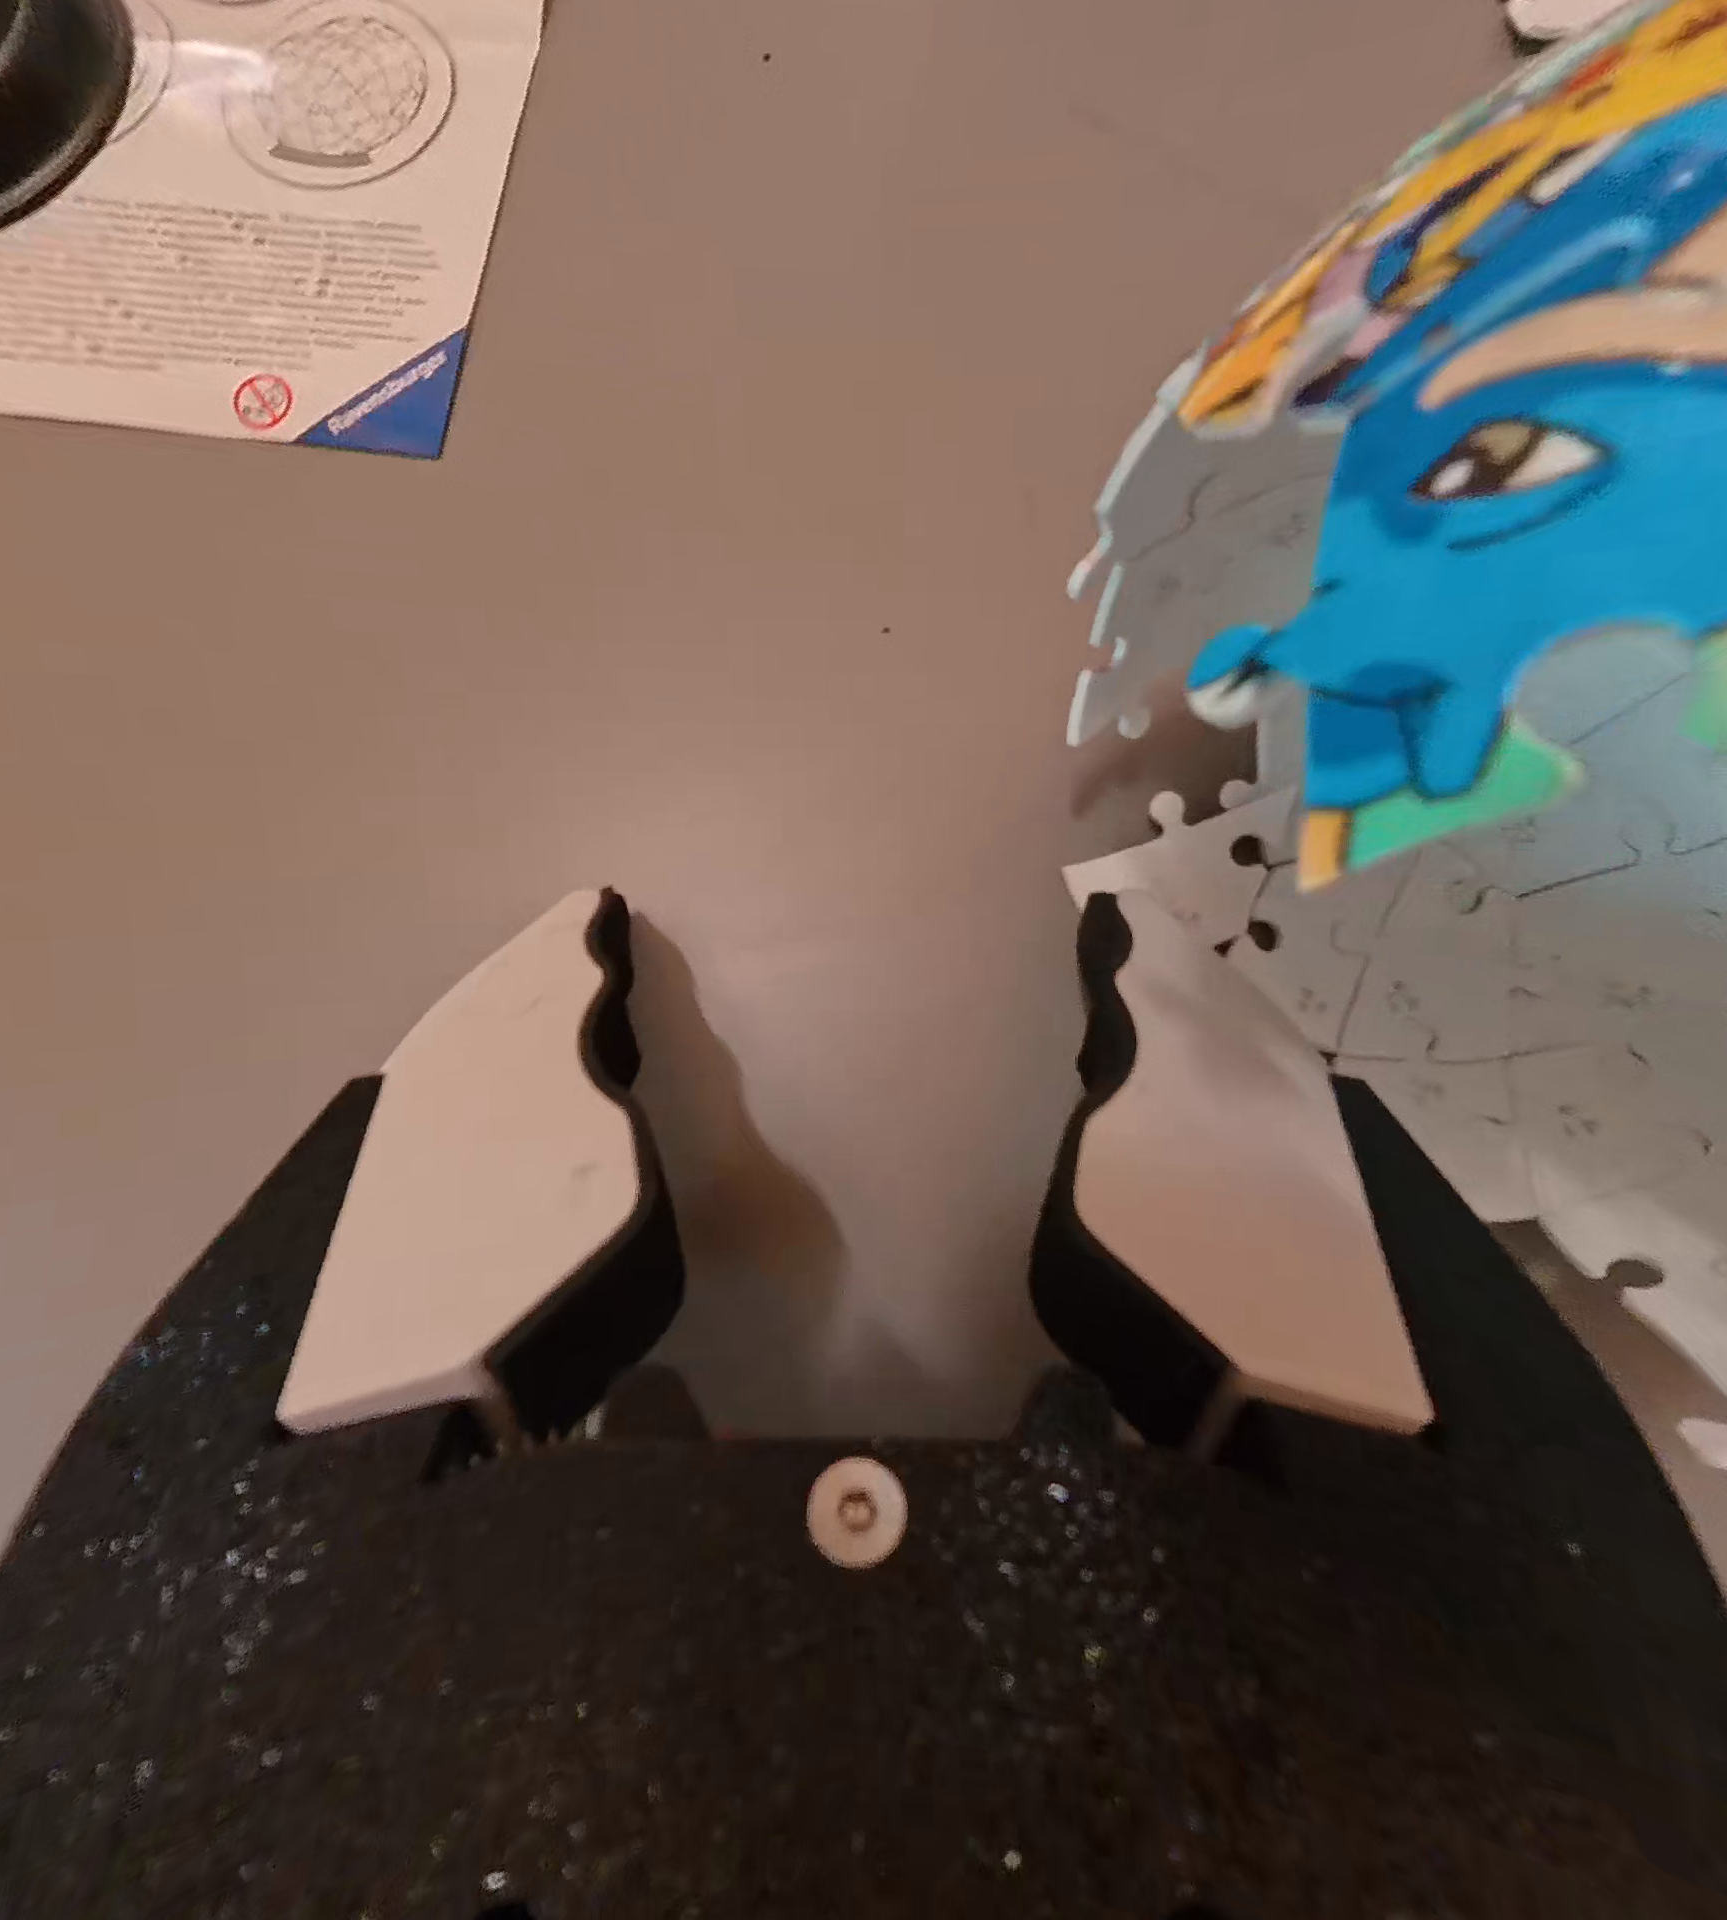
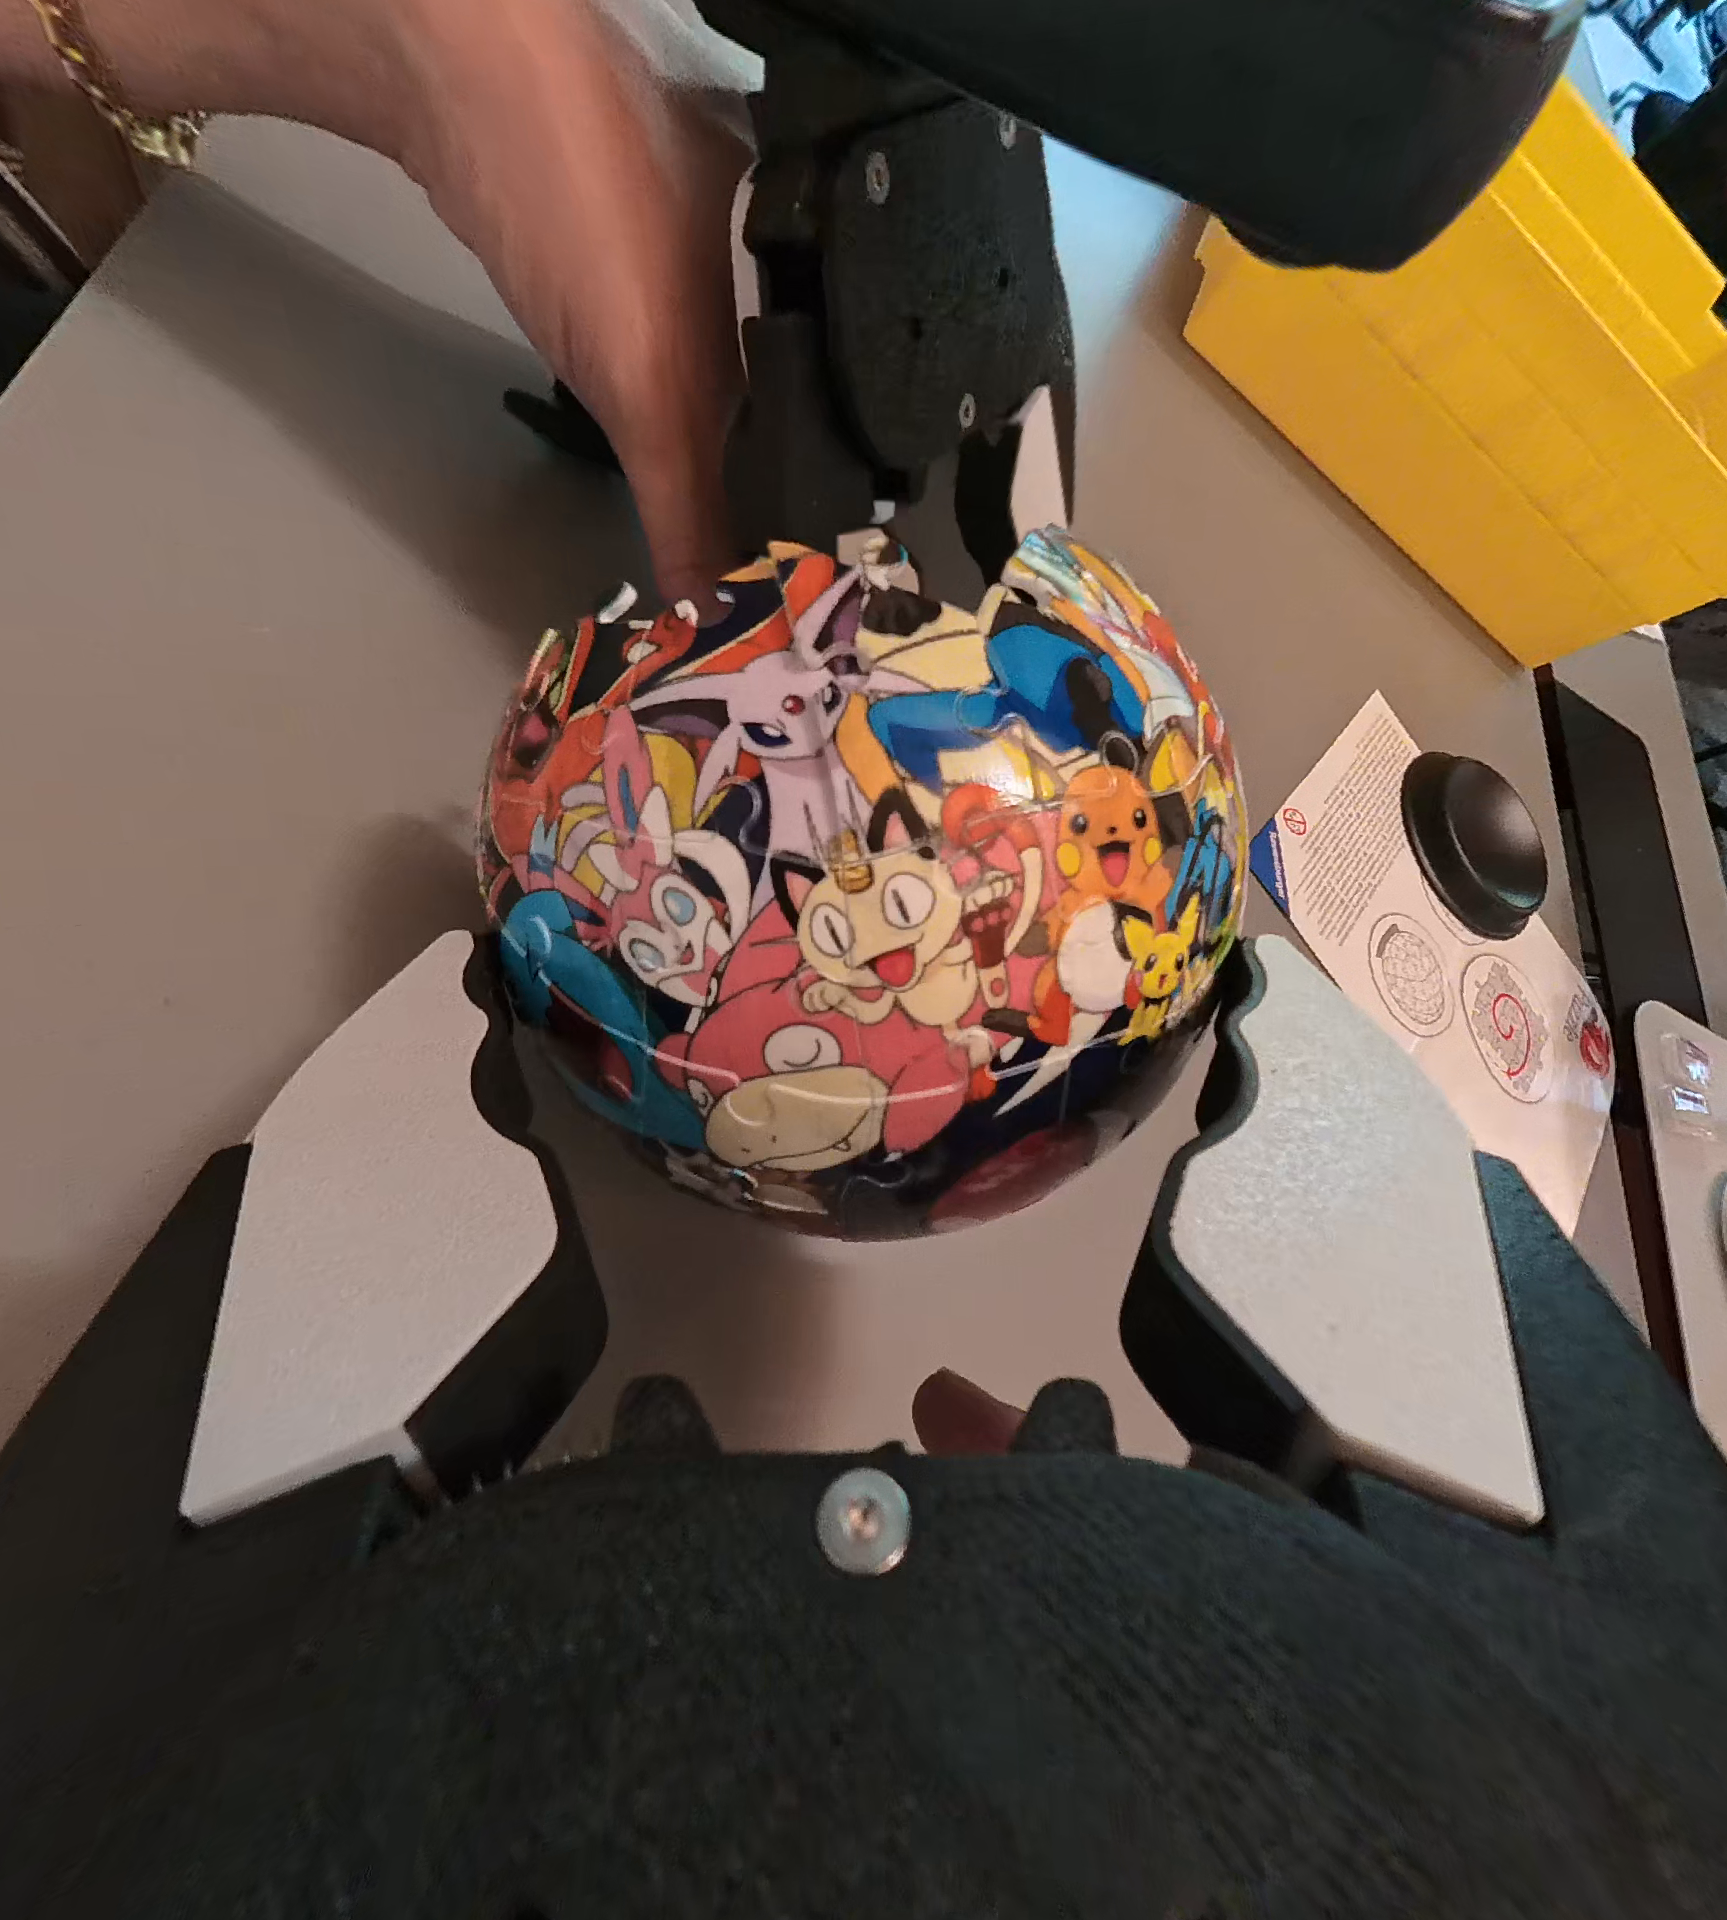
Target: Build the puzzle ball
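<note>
Between right gripper (image 2: pixel 864 961) fingers: colourful cartoon-printed puzzle ball (image 2: pixel 864 883), clamped at sides, open gap on far side. Left gripper (image 1: pixel 854 914) spread, empty; ball just right of it, nearer.

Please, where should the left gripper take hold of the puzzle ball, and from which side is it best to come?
Probably the closed, printed shell of the puzzle ball, not the jagged open rim, whose loose tabs could bend. The right gripper already clamps its two sides, so the open left gripper should come from the far side, near the hand.
</note>
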The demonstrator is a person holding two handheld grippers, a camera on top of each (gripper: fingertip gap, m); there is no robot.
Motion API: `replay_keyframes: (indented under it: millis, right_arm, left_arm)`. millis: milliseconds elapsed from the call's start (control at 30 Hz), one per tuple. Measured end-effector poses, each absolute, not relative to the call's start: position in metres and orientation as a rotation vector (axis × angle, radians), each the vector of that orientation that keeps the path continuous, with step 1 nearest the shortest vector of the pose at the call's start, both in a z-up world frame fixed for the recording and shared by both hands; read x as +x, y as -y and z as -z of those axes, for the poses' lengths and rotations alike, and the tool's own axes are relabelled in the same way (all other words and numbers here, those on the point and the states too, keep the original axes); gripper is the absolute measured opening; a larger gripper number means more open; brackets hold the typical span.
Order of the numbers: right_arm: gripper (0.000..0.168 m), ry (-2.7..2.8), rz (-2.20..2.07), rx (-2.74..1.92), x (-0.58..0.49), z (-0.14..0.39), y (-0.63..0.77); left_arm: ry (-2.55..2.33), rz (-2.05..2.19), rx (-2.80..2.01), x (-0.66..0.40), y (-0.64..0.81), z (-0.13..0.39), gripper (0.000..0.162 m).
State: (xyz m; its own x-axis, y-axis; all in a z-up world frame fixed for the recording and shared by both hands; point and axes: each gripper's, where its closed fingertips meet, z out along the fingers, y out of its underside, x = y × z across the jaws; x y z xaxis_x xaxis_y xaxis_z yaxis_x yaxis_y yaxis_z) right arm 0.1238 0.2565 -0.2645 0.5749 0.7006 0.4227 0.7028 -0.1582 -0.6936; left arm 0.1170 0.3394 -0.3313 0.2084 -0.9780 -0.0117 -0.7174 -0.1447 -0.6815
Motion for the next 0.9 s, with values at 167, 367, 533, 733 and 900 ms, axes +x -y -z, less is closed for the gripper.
replay_keyframes:
  millis: [167,367,533,733,900]
  right_arm:
    - [0.127,1.143,0.011,-1.885,0.125,0.265,-0.256]
    - [0.127,1.146,0.015,-1.886,0.123,0.265,-0.257]
    - [0.127,1.148,0.017,-1.884,0.120,0.264,-0.258]
    - [0.127,1.126,-0.007,-1.875,0.119,0.264,-0.260]
    - [0.127,1.122,-0.004,-1.875,0.121,0.264,-0.259]
  left_arm:
    - [-1.527,0.648,-1.964,0.110,-0.334,0.331,0.078]
    - [-1.419,0.776,-2.006,0.115,-0.341,0.323,0.082]
    - [-1.567,0.693,-1.951,0.122,-0.333,0.331,0.090]
    - [-1.520,0.630,-1.973,0.130,-0.336,0.332,0.091]
    - [-1.409,0.594,-2.031,0.126,-0.345,0.332,0.081]
